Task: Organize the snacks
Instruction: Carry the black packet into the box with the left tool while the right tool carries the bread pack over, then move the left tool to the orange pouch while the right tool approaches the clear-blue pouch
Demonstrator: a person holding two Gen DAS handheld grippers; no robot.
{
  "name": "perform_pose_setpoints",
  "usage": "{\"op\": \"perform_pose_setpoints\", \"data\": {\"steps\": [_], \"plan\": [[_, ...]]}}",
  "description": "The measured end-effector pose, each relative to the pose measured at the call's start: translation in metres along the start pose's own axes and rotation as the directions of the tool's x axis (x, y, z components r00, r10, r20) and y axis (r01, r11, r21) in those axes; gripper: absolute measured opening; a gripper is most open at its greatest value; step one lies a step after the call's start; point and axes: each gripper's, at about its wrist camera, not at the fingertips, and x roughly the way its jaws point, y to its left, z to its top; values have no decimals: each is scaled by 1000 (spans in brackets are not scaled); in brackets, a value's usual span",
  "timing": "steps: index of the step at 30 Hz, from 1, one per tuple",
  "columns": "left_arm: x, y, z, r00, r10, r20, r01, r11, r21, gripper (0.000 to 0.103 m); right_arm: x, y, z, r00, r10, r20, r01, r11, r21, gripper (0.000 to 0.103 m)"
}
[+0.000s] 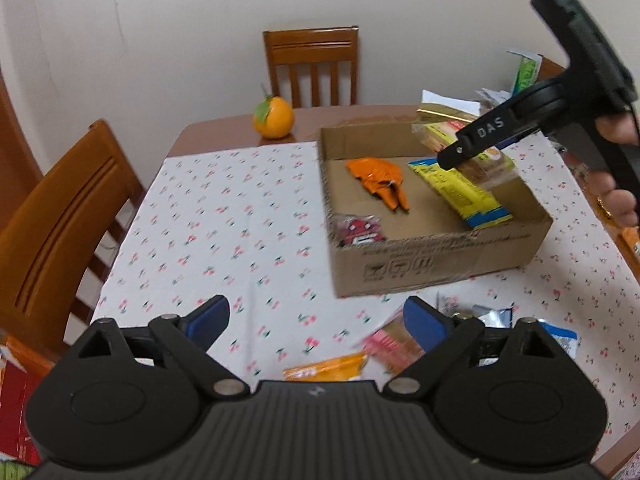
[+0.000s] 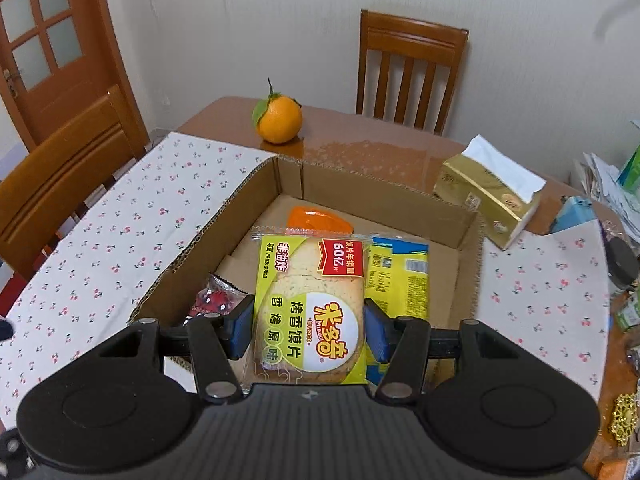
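Two blue pads of the left gripper [image 1: 316, 326] stand apart, grasping nothing, above open cherry-print tablecloth [image 1: 208, 220] near the cardboard box [image 1: 436, 264]; loose snack packets [image 1: 326, 366] lie beneath. Right view: right gripper [image 2: 308, 330] clenches a toasted-bun-slice packet [image 2: 310, 300] over the box's near edge.

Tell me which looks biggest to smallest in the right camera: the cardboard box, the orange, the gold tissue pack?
1. Cardboard box, clearly the largest.
2. Gold tissue pack.
3. Orange, smallest. It sits farther from the camera than the tissue pack, so its true size against the pack is less sure.
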Motion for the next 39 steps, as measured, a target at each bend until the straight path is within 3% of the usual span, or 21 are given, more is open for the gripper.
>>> {"op": "perform_pose_setpoints", "data": {"steps": [4, 8, 18, 27, 32, 39], "plan": [[-4, 10, -7, 1000, 15, 0, -15, 1000, -21, 94, 18, 8, 3, 1000, 5, -19, -5, 1000, 6, 61], [-6, 15, -9, 1000, 24, -1, -24, 999, -22, 94, 17, 13, 3, 1000, -25, 17, 25, 1000, 6, 102], [-9, 14, -12, 1000, 17, 9, -17, 1000, 0, 94, -20, 20, -12, 990, -103, 92, 104, 995, -8, 103], [-9, 11, -25, 999, 39, 9, -39, 999, 12, 94, -44, 20, -59, 981, -175, 87, 170, 983, 71, 103], [-9, 7, -39, 1000, 25, -6, -25, 999, 27, 94, -49, 21, -96, 969, -242, 51, 236, 967, 92, 103], [-6, -2, -52, 999, -16, -44, 18, 999, 44, 94, -49, 22, -149, 961, -271, -57, 276, 952, 128, 103]]}}
